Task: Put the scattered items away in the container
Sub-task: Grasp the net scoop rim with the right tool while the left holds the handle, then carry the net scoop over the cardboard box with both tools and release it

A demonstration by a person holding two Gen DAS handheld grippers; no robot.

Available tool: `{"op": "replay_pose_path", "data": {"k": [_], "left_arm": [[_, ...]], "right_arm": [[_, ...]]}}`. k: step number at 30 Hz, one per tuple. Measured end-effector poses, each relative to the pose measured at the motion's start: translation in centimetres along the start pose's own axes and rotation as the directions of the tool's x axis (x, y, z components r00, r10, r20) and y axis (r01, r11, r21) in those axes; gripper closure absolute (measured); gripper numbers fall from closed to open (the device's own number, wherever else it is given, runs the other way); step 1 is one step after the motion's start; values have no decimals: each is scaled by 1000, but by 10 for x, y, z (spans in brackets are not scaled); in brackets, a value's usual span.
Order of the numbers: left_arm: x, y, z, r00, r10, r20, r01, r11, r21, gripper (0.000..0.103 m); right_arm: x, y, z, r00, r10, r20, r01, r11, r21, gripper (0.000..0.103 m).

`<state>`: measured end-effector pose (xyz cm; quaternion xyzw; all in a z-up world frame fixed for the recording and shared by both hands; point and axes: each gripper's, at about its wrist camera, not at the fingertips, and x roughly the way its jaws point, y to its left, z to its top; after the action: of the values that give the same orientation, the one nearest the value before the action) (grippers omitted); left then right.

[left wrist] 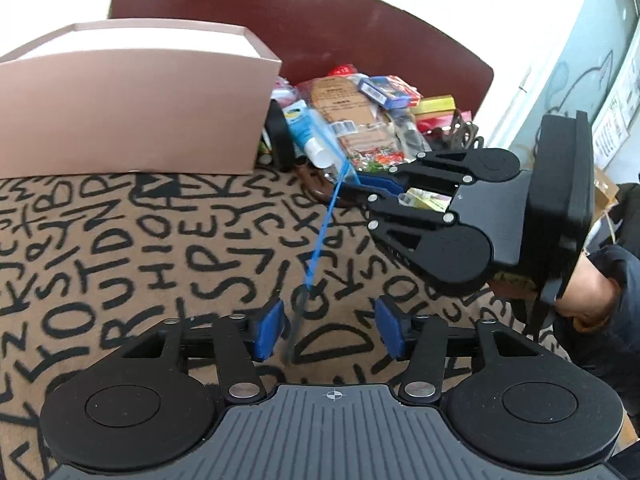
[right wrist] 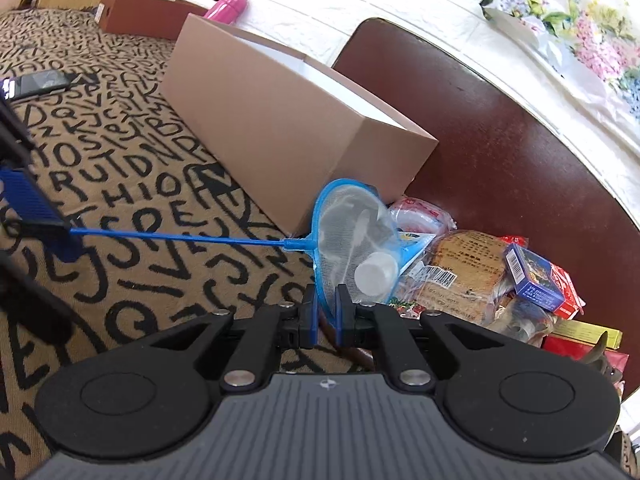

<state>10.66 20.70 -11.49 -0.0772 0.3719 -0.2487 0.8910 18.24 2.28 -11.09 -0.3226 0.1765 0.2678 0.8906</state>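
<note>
A small blue hand net [right wrist: 352,232] with a thin blue handle [right wrist: 180,236] hangs over the letter-print cloth [right wrist: 120,140]. My right gripper [right wrist: 326,314] is shut on the net's blue rim. The same gripper [left wrist: 356,194] reaches in from the right in the left wrist view. My left gripper [left wrist: 331,328] is open, and the handle's end [left wrist: 316,256] runs between its blue pads [left wrist: 272,328] without being pressed. The open pink-tan box [left wrist: 132,112] stands upright just behind. Beside the box lies a pile of scattered items [left wrist: 360,120]: snack bags, a white-capped tube [right wrist: 376,276] and a blue card pack [right wrist: 536,276].
A dark red board [right wrist: 500,128] lies under and behind the pile. A phone [right wrist: 36,84] rests on the cloth at far left. A brown box [right wrist: 140,12] and a pink bottle [right wrist: 228,4] stand by the back wall. A person's hand [left wrist: 588,292] holds the right gripper.
</note>
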Motion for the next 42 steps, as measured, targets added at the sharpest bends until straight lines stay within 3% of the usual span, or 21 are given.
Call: {"op": "replay_pose_path", "data": {"k": [1,3,4,15,23,27,34,38,42], "left_arm": [[1,1,1,1000,-2,-8,2,1000,3,59],[5,5,2,1000,-4,-27,4,1000,-8,96],[6,7,2,1000,-9,-28,9,1000,-13,101],[-36,-5,18,996,-15,84,12,999,36,101],[-72,12,77,978,9,207,-20,999,49,103],[-78,33,114,972,29,234,-43,997,59,102],[-58,84,174,979,34,202,-50,996,73,102],[-31,120,191,986,3,165,-5,1000,17,102],[-1,148,197,993,14,114,-11,1000,-23,102]], "right_arm": [[-1,0,-1,1000,1,-1,-1,1000,-2,94],[-2,0,-1,1000,0,-2,0,1000,-1,94],[-2,0,-1,1000,-1,-1,1,1000,2,94],[-41,-10,29,991,-56,124,58,998,-12,94],[-32,-21,108,969,-49,243,80,989,-123,95],[-8,-36,150,963,-63,264,91,991,-96,95],[55,-57,199,977,-65,201,79,995,-61,95],[93,-68,206,990,-47,131,46,999,5,95],[127,-71,201,998,-39,57,37,999,29,95]]}}
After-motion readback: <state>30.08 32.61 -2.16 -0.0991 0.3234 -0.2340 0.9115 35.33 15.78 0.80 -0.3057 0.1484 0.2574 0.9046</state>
